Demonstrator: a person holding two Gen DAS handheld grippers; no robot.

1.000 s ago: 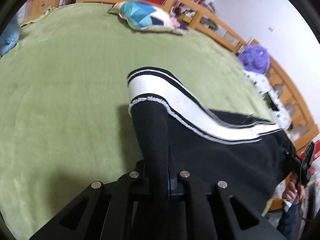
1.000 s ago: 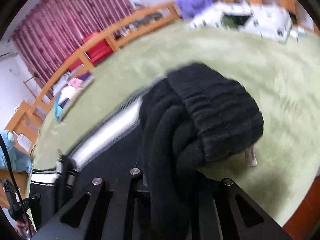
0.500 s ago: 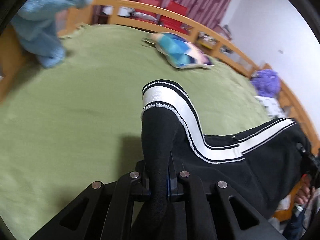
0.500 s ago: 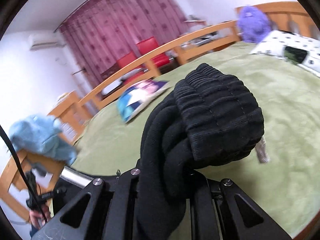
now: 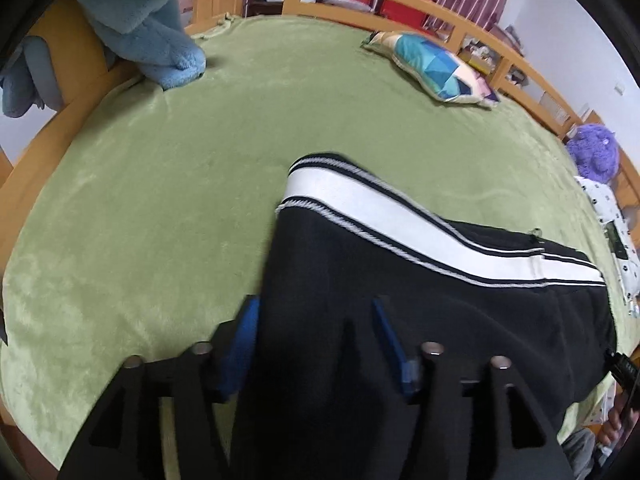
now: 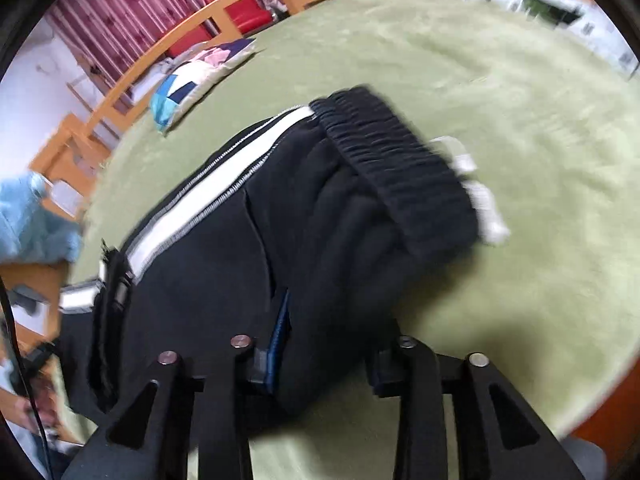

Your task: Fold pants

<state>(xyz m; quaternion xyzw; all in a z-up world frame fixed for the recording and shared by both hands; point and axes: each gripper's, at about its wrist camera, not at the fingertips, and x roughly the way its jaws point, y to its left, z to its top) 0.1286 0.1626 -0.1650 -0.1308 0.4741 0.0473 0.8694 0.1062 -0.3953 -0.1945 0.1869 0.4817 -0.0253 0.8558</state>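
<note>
Both sets of jaws are opening as you are holding the left gripper (image 5: 316, 332) and right gripper (image 6: 332, 328) over the black pants (image 5: 420, 304), whose fabric is lying loosely between the parted pads while the white-striped garment is resting folded on the green blanket (image 5: 160, 200).

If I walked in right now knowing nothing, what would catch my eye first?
Black pants with a bold white side stripe lie in the middle of a wide green blanket. Both the left gripper and the right gripper are opening, the cloth between their fingers. A patchwork pillow lies near the far wooden rail.
</note>
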